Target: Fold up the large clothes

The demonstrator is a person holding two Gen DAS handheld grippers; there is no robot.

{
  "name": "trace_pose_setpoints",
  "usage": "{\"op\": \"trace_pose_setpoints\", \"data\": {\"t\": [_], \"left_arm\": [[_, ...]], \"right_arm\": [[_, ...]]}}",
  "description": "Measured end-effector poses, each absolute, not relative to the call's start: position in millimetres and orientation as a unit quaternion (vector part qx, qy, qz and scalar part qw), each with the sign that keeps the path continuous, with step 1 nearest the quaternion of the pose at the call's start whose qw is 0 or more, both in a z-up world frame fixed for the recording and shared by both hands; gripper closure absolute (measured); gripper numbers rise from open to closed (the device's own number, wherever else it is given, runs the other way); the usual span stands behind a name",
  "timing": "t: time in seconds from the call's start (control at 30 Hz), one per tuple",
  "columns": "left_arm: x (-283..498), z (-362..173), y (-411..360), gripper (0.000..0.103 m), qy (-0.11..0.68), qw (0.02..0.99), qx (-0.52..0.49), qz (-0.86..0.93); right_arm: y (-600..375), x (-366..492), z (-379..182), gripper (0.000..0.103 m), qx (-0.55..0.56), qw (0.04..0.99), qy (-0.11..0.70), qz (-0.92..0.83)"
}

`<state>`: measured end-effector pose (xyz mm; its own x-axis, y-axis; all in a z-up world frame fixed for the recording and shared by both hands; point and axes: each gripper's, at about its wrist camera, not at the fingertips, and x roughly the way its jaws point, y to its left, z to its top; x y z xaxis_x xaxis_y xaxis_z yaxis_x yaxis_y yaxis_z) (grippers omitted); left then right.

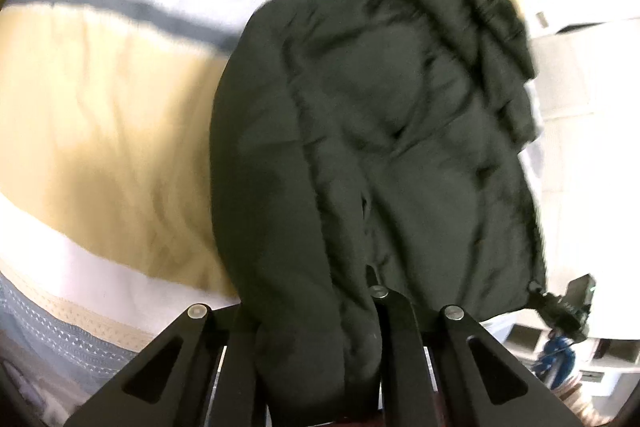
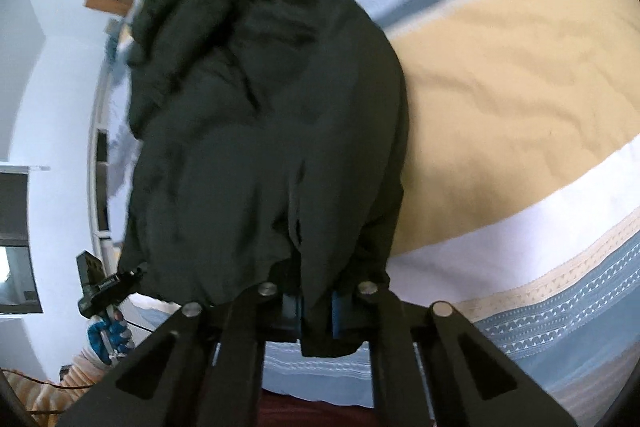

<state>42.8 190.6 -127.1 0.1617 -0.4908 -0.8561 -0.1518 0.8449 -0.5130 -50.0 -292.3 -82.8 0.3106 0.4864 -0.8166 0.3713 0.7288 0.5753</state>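
Fingers of both grippers, left gripper [image 1: 320, 339] and right gripper [image 2: 316, 315], are clamped on the near hem of the dark jacket [image 1: 380, 131], which fills mid-frame over the bed [image 1: 100, 131]. Lifting step; next, carry the hem evenly toward the collar at upper frame.

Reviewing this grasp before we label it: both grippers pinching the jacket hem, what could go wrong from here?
1. The left gripper is shut on a thick puffy roll of the jacket; a bulky bite like that may slip out.
2. The right gripper pinches only a narrow tuck of hem; it could pull free.
3. The far end, sleeve included, lies bunched on the bed; folding over now may trap that lump.
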Motion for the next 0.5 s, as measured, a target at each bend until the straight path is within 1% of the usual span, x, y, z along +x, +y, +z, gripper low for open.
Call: {"op": "trace_pose_setpoints", "data": {"t": [0.1, 0.4, 0.5], "left_arm": [[63, -100, 184, 0.093, 0.612, 0.736, -0.258, -0.134], [117, -14, 210, 0.093, 0.539, 0.784, -0.25, -0.178], [143, 3, 213, 0.093, 0.521, 0.796, -0.253, -0.178]], "right_arm": [[-302, -40, -58, 0.095, 0.382, 0.741, 0.55, 0.042], [-327, 13, 19, 0.095, 0.377, 0.803, 0.459, 0.053], [-331, 39, 36, 0.095, 0.377, 0.817, 0.433, 0.053]]}}
